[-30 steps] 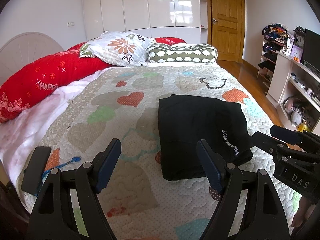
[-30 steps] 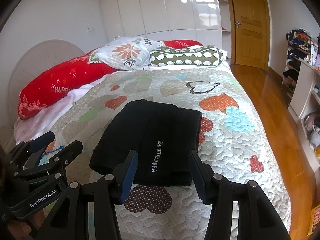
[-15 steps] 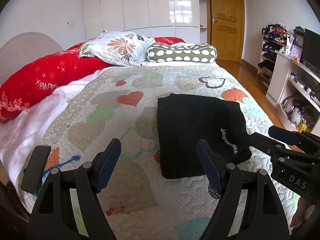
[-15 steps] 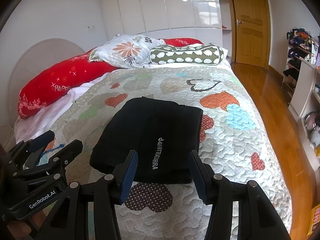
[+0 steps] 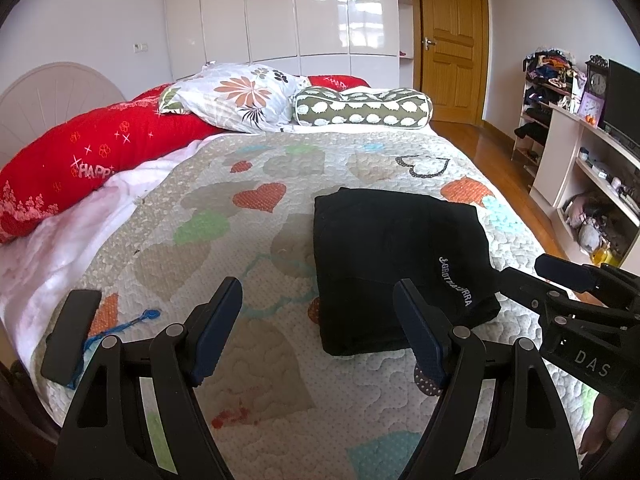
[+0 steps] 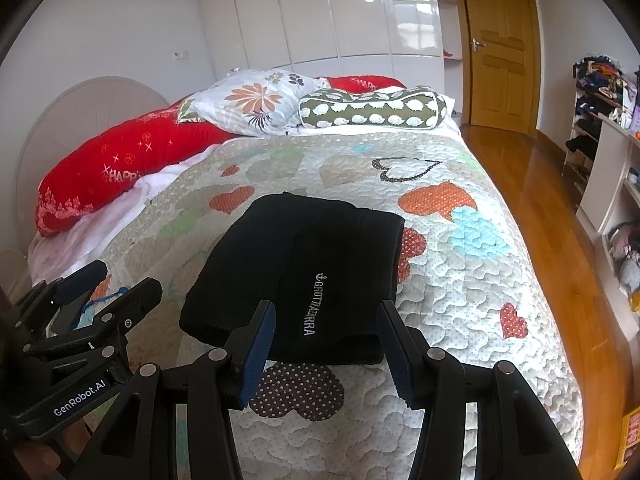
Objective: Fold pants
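Open quilt (image 5: 256, 392) between the left tool (image 5: 318, 332), fingers spread, and the folded black pants (image 5: 392, 256). Right tool (image 6: 326, 340), likewise spread, just short of the pants' near edge. Black phone-like slab (image 5: 70, 336) and blue cord (image 5: 120, 326) near the bed's left edge. Pillows (image 5: 240, 94) crowding the far end. Bare wooden floor (image 6: 548, 200) right of the bed.

Bright daylight; window glare on the glossy wardrobe (image 5: 320, 12); sharp focus; fisheye bending with dark corners.

shelf clutter (image 5: 592, 220): too small to identify | pants (image 6: 304, 272) lettering: illegible
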Demonstrator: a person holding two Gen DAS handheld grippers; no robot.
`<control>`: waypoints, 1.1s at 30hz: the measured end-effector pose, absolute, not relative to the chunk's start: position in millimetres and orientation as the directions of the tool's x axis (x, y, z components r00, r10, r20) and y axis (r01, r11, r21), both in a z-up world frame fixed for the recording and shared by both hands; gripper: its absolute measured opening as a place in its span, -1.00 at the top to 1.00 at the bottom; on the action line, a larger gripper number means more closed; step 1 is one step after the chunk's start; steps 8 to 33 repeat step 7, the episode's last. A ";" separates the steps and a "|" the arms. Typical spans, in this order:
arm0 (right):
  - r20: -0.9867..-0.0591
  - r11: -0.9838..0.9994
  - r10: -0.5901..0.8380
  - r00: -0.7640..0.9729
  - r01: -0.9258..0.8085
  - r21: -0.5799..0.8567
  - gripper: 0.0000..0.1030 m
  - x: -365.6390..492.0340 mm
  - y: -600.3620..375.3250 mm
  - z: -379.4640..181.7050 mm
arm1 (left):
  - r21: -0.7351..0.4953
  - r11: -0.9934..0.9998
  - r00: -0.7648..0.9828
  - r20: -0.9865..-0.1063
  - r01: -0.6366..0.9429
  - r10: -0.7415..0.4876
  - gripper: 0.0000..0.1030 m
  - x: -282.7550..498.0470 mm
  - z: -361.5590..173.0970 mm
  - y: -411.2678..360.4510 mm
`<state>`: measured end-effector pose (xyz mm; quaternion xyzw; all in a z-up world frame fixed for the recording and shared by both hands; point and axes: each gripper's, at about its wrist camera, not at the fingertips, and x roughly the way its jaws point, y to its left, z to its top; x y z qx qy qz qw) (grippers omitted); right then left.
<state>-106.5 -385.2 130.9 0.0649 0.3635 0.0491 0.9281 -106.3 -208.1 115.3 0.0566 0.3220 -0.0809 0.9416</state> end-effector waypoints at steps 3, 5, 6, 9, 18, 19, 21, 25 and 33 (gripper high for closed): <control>-0.669 0.986 0.139 0.731 -0.042 0.159 0.01 -106.3 -385.2 130.6 | 0.058 0.979 0.783 -0.610 0.193 -0.118 -0.53 -107.1 115.7 -208.7; -0.670 0.986 0.138 0.730 -0.040 0.160 0.01 -106.5 -385.2 130.1 | 0.055 0.979 0.784 -0.608 0.196 -0.123 -0.53 -108.3 115.6 -208.1; -0.670 0.986 0.137 0.729 -0.039 0.160 0.01 -107.1 -385.8 129.3 | 0.052 0.979 0.783 -0.610 0.197 -0.125 -0.53 -108.7 115.4 -207.3; -0.671 0.987 0.135 0.729 -0.037 0.159 0.01 -107.4 -386.1 129.0 | 0.047 0.979 0.780 -0.613 0.200 -0.130 -0.53 -108.5 115.1 -206.8; -0.671 0.987 0.135 0.729 -0.037 0.159 0.01 -107.4 -386.1 129.0 | 0.047 0.979 0.780 -0.613 0.200 -0.130 -0.53 -108.5 115.1 -206.8; -0.671 0.987 0.135 0.729 -0.037 0.159 0.01 -107.4 -386.1 129.0 | 0.047 0.979 0.780 -0.613 0.200 -0.130 -0.53 -108.5 115.1 -206.8; -0.671 0.987 0.135 0.729 -0.037 0.159 0.01 -107.4 -386.1 129.0 | 0.047 0.979 0.780 -0.613 0.200 -0.130 -0.53 -108.5 115.1 -206.8; -0.671 0.987 0.135 0.729 -0.037 0.159 0.01 -107.4 -386.1 129.0 | 0.047 0.979 0.780 -0.613 0.200 -0.130 -0.53 -108.5 115.1 -206.8; -0.671 0.987 0.135 0.729 -0.037 0.159 0.01 -107.4 -386.1 129.0 | 0.047 0.979 0.780 -0.613 0.200 -0.130 -0.53 -108.5 115.1 -206.8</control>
